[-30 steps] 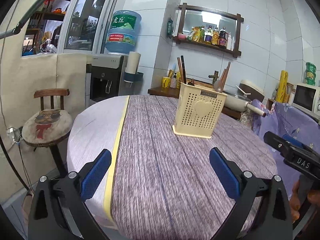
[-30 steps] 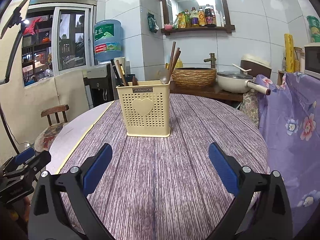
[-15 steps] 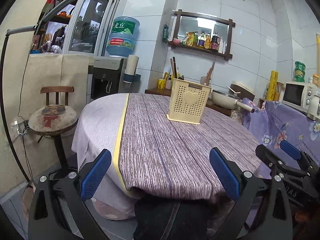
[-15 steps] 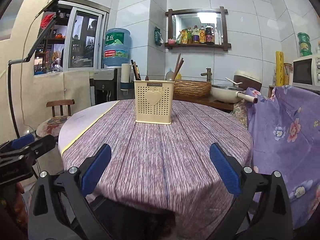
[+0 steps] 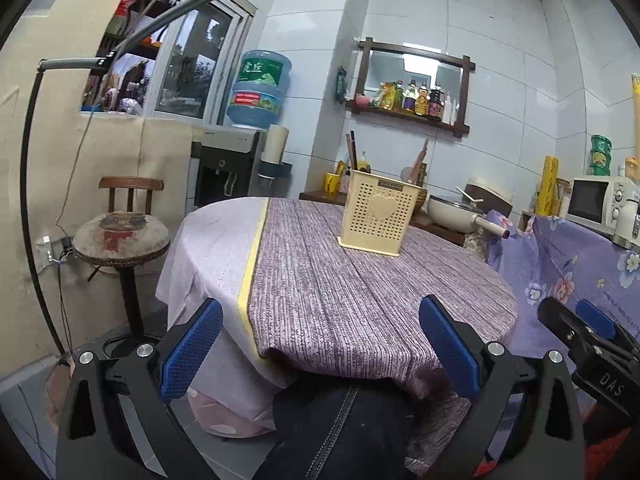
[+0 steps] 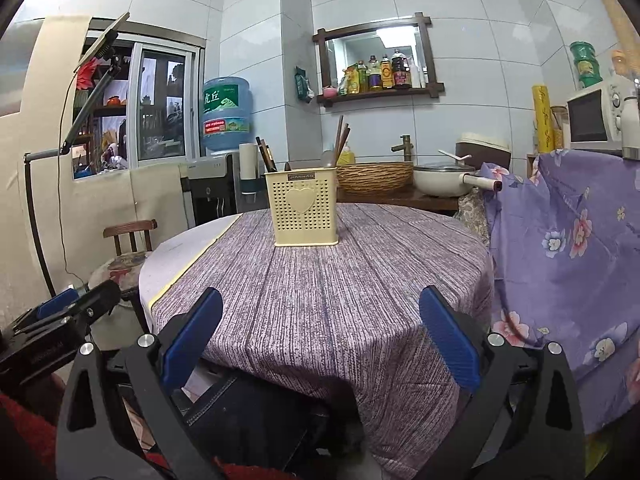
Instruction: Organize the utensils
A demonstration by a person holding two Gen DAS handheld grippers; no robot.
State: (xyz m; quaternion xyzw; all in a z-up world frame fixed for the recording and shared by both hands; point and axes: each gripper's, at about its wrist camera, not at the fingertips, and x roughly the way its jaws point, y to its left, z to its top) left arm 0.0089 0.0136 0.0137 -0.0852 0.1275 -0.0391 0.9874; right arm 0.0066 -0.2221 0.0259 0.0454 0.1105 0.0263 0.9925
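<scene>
**Both grippers empty, held off the near edge of the bench; one holder ahead**

Nearest the cameras: the left gripper and the right gripper each stand with blue-padded jaws spread wide and nothing between them. Both sit below and short of the near edge of the round bench draped in purple wood-grain cloth. A dark denim-clad leg of the person shows under that edge.

On the bench: no loose utensil is visible anywhere on the cloth in either view.

Further in, near the middle of the bench: one cream perforated plastic utensil holder with a heart on its face, upright. Counted from the right wrist view, the dark chopstick-like sticks at its left number two or three, the wooden-handled utensils at its right about three, with one spoon bowl beside them; exact counts cannot be confirmed.

Governing relation: the holder lies ahead of both grippers, well apart from each, utensil axes near vertical. It sits almost dead centre for the right gripper and slightly right of centre for the left; the right appears better lined up.
</scene>
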